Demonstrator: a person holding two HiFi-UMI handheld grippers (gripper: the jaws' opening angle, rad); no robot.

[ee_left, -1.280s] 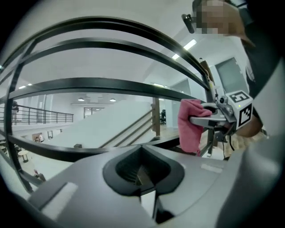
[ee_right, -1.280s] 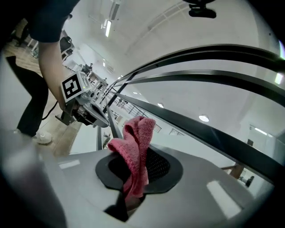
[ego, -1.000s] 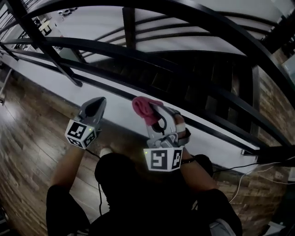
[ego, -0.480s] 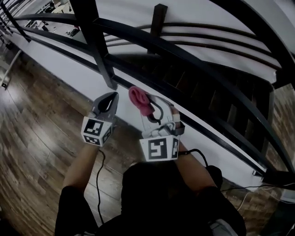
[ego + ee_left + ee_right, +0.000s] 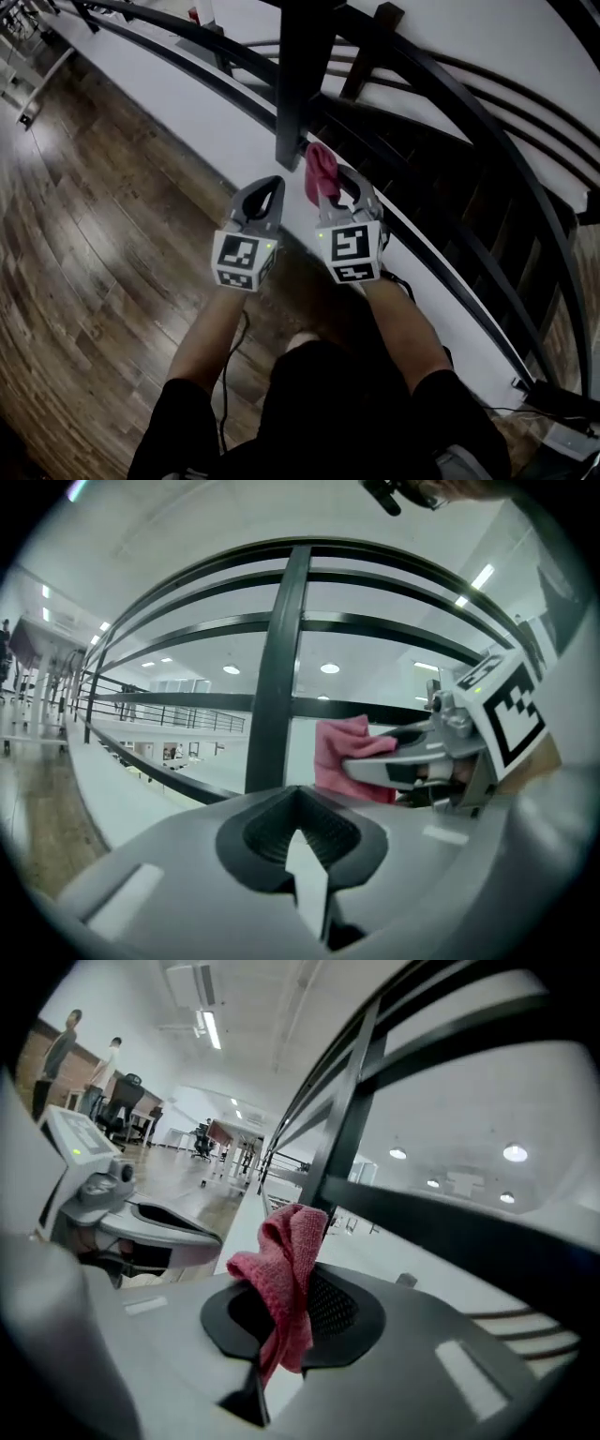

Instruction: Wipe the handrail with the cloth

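Poking up, clamped between jaws of right gripper [image 5: 273, 1361]: pink cloth [image 5: 287, 1262].

The post [image 5: 298, 84] runs off the head view's top edge. The lower end of the cloth [image 5: 286, 1265] is buried between the jaws of the right tongs [image 5: 277, 1340]. Two far-off people [image 5: 80, 1049] in the right gripper view are too small to make out. The person's torso [image 5: 356, 412] hides the floor [image 5: 84, 281] beneath.

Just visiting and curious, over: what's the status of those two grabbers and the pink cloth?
Right gripper shut on pink cloth. Left gripper shut, empty. Cloth beside black post, handrail above, no contact seen. Nothing in the way.
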